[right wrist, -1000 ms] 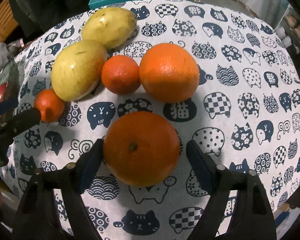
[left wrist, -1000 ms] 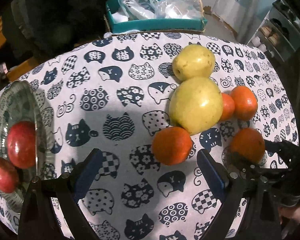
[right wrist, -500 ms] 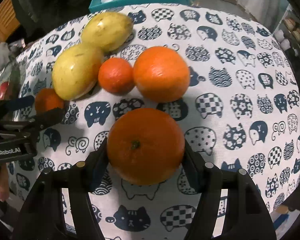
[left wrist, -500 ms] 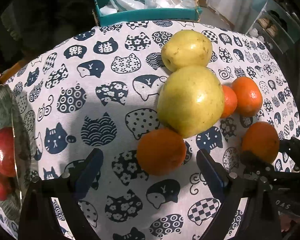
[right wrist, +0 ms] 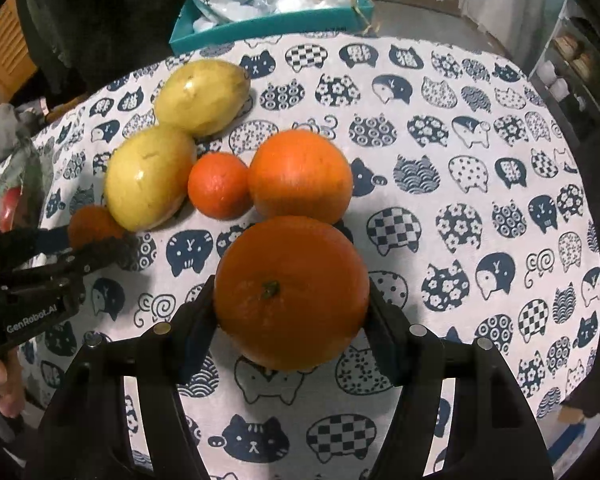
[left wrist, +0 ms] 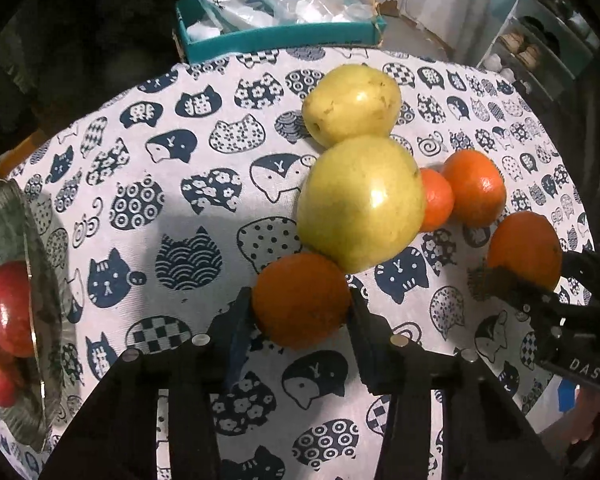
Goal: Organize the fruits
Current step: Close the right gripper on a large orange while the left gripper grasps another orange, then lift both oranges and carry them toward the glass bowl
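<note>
Far left: glass bowl [left wrist: 40, 360] at the table edge, red apples [left wrist: 8, 308] inside. Likely the place for sorted fruit.

Left gripper [left wrist: 300, 316]: jaws have just been closing and now clench the small orange [left wrist: 302, 300] across its middle, pads on both flanks. This fruit sits on the cat-print cloth [left wrist: 160, 200], touching the big yellow-green pear [left wrist: 360, 204] behind it. Judged light, firm, with a slightly giving peel. A round body may roll in the pads, so a grip at the widest girth suits it.

Centre: a second pear [left wrist: 352, 108] behind the first; pears look smooth and waxy, heavier, prone to bruise. A tiny orange [right wrist: 220, 184] and a mid orange [right wrist: 300, 176] lie just beside them.

Right gripper [right wrist: 292, 308]: jaws shut on the large orange [right wrist: 292, 292], stem end facing the camera, pads at its equator. Heavier than the small one; the dimpled rind should give fair friction.
</note>
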`<state>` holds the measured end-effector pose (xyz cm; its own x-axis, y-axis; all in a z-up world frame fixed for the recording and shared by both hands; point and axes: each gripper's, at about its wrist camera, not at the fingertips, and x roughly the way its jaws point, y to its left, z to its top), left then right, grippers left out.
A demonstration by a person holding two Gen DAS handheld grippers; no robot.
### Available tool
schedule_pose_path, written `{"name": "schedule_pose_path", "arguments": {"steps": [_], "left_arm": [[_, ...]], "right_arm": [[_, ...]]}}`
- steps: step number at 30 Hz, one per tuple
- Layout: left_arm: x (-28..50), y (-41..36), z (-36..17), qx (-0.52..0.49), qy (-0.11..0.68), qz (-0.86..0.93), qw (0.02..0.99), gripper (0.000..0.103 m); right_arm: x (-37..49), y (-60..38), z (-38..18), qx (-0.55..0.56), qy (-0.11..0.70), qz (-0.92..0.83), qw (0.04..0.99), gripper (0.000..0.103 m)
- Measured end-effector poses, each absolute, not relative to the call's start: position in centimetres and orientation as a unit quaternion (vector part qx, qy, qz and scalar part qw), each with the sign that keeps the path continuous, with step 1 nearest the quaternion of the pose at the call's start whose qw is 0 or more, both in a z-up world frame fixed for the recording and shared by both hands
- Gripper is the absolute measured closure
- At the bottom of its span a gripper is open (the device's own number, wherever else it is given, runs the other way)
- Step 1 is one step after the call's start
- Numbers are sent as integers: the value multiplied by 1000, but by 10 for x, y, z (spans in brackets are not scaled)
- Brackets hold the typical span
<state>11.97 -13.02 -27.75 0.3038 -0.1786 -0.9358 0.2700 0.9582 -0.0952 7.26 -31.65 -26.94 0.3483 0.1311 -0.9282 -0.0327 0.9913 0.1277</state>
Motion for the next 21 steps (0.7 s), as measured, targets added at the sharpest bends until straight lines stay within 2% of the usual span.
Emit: {"name": "schedule_pose_path", "arguments": {"steps": [21], "left_arm": [[95,-103,-196,7,500,-140,855,57]], "right_arm": [[65,-296,-191,10,477,51,878,36]]}}
